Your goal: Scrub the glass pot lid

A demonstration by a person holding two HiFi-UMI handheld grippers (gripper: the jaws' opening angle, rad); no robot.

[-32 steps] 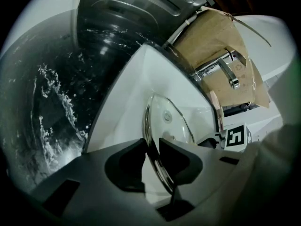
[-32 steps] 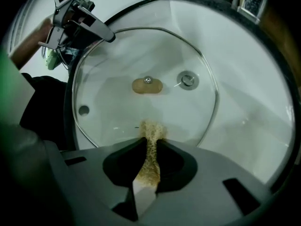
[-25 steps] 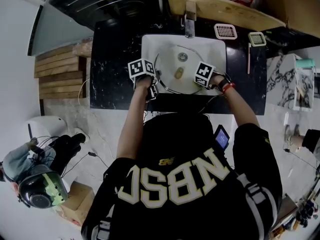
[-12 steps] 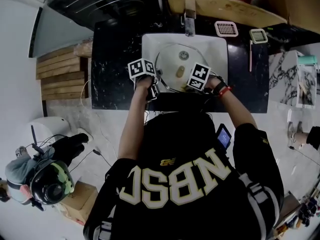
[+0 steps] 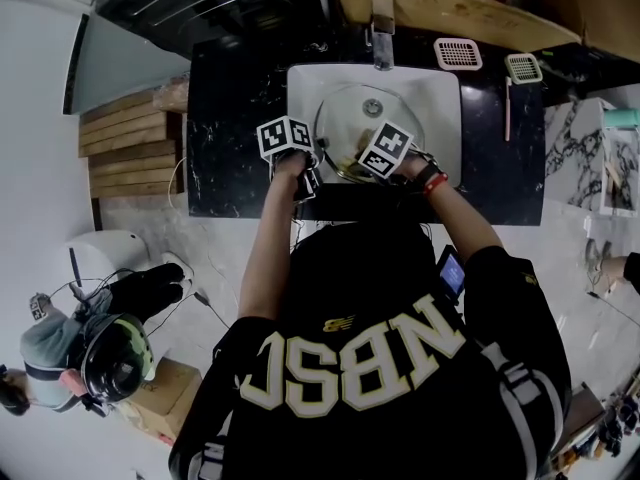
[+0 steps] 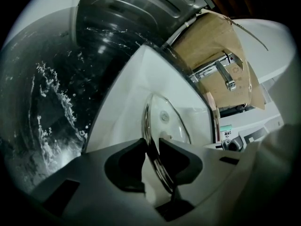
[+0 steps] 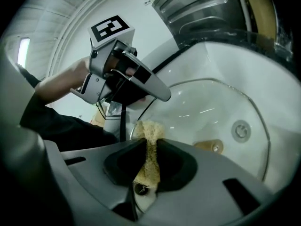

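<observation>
Glass is my worry here: the lid (image 5: 350,128) lies in the sink (image 5: 303,93) and fills most of the basin; I hold it only by its metal rim at the sink's near left edge, where the left gripper (image 6: 151,141) has its fingers pinched onto that thin band; the right gripper (image 7: 150,142) has its fingers squeezed on a tan sponge (image 7: 149,127), which pokes out past the tips over the near part of the lid, just beside the left gripper; I cannot tell whether the sponge touches the glass yet. If I press hard far from the held rim, I judge the lid could lever out of that narrow pinch, slide on the wet-looking basin and knock the sink wall; a hard sideways drag could also pull the sponge out of its pinch, leaving bare jaws on glass; the two grippers sit near enough at the near edge that a stroke to the left could make them clash. Room is tight along the near and left edges; the knob (image 7: 211,146) stands mid-lid and will catch a straight stroke; the tap (image 5: 382,38) hangs over the far edge; the best open room looks to be the far right of the lid, short of the sink's right wall and the dark counter (image 5: 235,138).
</observation>
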